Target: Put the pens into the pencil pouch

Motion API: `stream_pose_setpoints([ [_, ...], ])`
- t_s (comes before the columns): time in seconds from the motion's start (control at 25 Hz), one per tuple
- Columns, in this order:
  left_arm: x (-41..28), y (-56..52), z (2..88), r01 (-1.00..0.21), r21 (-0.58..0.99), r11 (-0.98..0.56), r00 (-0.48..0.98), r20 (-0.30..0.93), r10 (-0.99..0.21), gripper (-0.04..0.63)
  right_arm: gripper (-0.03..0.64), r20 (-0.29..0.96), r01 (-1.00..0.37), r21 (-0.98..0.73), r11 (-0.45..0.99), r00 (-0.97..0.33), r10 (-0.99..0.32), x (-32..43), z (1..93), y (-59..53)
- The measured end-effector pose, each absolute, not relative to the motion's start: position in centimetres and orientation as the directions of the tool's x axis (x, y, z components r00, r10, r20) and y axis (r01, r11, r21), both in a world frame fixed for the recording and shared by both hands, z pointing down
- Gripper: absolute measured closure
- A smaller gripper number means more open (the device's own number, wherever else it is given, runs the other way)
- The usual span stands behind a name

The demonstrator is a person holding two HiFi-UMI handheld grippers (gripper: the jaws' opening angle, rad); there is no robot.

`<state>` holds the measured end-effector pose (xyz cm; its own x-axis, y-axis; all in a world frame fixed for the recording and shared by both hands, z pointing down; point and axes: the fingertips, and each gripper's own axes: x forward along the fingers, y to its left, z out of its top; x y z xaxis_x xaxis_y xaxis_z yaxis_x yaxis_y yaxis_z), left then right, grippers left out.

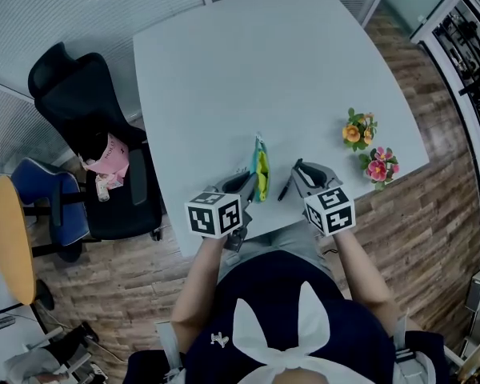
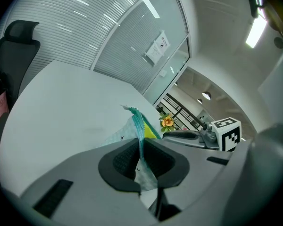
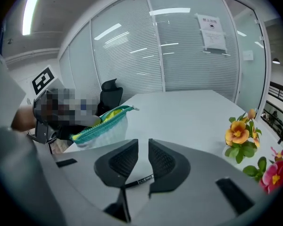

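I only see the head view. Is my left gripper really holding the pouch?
Observer: Yes. In the left gripper view, the left gripper has its fingers shut on the edge of the pencil pouch.
Operator: Is the pouch open?
Observer: The right gripper view shows its zipper mouth gaping, yellow lining inside.
Operator: Did my right one grab the pen?
Observer: Not yet. The right gripper has its fingers apart, and the pen lies on the table, showing through the gap.

Left tool (image 1: 252,184) clamps tight, while right tool (image 1: 298,169) has jaws slightly apart.
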<state>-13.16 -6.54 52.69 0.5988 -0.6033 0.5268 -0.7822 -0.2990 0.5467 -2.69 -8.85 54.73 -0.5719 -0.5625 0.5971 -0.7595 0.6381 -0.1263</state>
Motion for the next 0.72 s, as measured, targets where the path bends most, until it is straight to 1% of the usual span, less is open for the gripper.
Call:
stream_pose_setpoints([
  [0.48,-12.5,-8.0,53.6,-0.77,0.558,-0.31,0.621,0.543,-0.565,0.549,0.5,0.712,-0.826,-0.189,0.531,-0.488,-0.505,-0.4,60.3,-9.9],
  [0.72,-12.6,-8.7,54.0,-0.763,0.577,-0.293,0.626,0.544,-0.559,0.549,0.499,0.759,-0.855,-0.241,0.459,-0.461,-0.46,0.1,63.0,-11.0],
])
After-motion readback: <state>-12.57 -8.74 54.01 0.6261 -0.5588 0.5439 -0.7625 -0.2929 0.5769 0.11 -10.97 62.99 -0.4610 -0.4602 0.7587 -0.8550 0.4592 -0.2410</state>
